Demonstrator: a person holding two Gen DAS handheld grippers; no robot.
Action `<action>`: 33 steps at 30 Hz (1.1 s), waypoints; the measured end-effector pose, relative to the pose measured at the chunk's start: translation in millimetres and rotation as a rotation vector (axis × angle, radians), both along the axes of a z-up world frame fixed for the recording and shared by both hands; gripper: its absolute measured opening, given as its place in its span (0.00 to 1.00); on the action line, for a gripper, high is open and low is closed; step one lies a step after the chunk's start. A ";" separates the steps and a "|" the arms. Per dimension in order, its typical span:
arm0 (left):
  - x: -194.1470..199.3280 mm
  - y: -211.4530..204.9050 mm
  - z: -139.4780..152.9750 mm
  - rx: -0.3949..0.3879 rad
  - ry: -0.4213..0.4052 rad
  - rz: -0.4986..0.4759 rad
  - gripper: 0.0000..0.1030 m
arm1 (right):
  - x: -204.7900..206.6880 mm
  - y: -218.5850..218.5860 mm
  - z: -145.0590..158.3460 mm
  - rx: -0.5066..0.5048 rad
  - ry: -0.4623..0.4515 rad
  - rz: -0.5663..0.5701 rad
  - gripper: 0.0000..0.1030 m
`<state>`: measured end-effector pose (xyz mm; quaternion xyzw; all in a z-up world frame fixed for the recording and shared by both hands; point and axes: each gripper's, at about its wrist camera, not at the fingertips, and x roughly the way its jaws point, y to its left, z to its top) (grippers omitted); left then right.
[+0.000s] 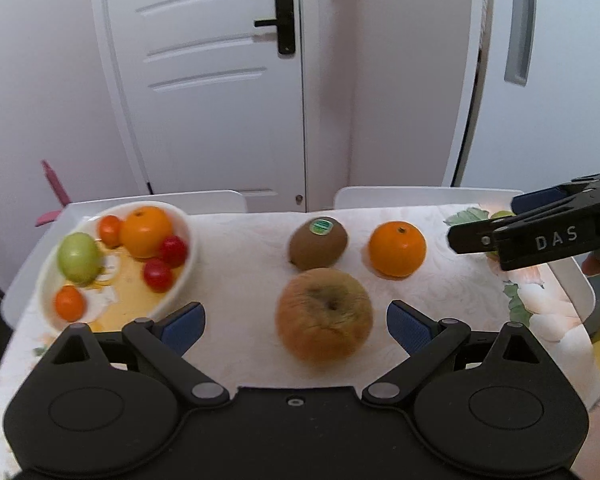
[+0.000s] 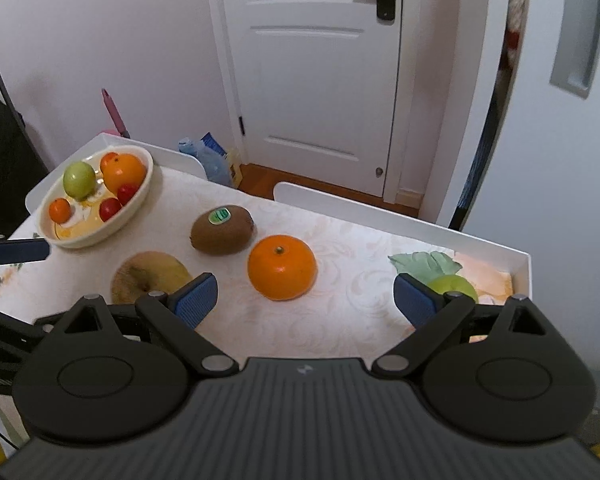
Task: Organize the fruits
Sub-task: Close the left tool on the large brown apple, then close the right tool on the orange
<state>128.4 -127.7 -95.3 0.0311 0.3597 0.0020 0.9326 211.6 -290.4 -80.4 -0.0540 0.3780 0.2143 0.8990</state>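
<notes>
White doors back the table (image 1: 236,240). Both grippers, left gripper (image 1: 296,326) and right gripper (image 2: 305,295), gape empty; the apple (image 1: 324,316) (mid-table, touching the kiwi (image 1: 318,243)) could roll off when pinched, missing the corner bowl (image 1: 180,280).

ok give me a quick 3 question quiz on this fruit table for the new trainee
1. True or false: the left gripper is open, with the brownish apple lying between its fingers.
2. Which fruit carries a green sticker? A) the loose orange B) the kiwi C) the green fruit in the bowl
3. How many small red fruits lie in the white bowl?

Key: 1 true; 2 B; 3 two.
</notes>
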 end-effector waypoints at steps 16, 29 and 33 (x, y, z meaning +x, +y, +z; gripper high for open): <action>40.3 -18.5 -47.1 0.044 0.067 0.017 0.82 | 34.5 12.9 -38.1 0.033 0.047 0.076 1.00; 39.1 -18.2 -48.0 0.030 0.073 0.023 0.75 | 47.6 31.8 -53.4 0.019 0.074 0.104 0.87; 35.9 -12.2 -47.3 0.028 0.078 0.042 0.75 | 49.5 36.6 -55.6 0.011 0.072 0.112 0.83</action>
